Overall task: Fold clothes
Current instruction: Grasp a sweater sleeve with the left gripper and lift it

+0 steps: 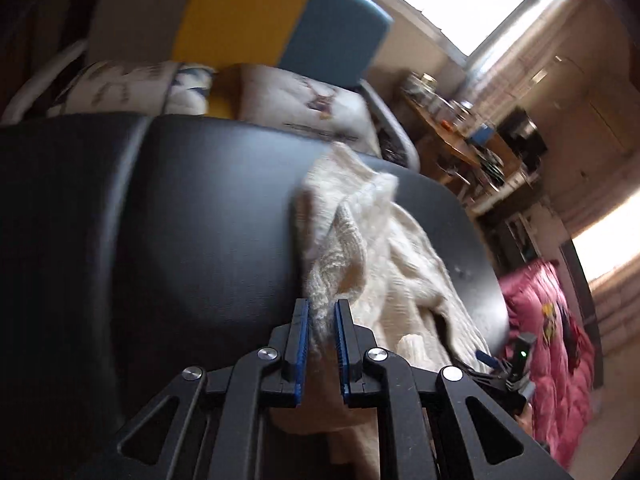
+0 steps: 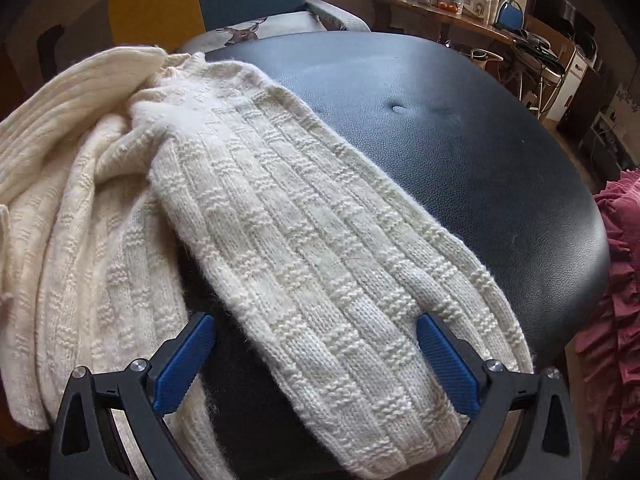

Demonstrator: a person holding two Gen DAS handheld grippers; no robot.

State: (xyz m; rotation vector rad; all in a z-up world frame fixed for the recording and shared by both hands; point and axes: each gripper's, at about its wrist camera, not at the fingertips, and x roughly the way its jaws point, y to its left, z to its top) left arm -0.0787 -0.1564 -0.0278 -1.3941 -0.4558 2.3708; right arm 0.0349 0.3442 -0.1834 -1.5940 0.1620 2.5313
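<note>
Left hand-held gripper (image 1: pixel 322 334) pinched tight on a bunched edge of the cream ribbed knit sweater (image 1: pixel 384 252); right hand-held gripper (image 2: pixel 314 364) spread wide, astride the flat sleeve, gripping nothing. Sweater lies on the black padded leather table (image 2: pixel 460 152). We'd carry the fold across low, keeping the sleeve flat.

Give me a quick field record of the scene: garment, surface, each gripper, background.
garment: cream knit sweater, rumpled, one sleeve stretched flat toward the right gripper
surface: black padded seat, partly bare
left gripper: shut on a bunched fold of the sweater
right gripper: open, jaws wide on either side of the sleeve end, pads not pressing
background: pink ruffled fabric beside the seat; cluttered wooden desk behind
</note>
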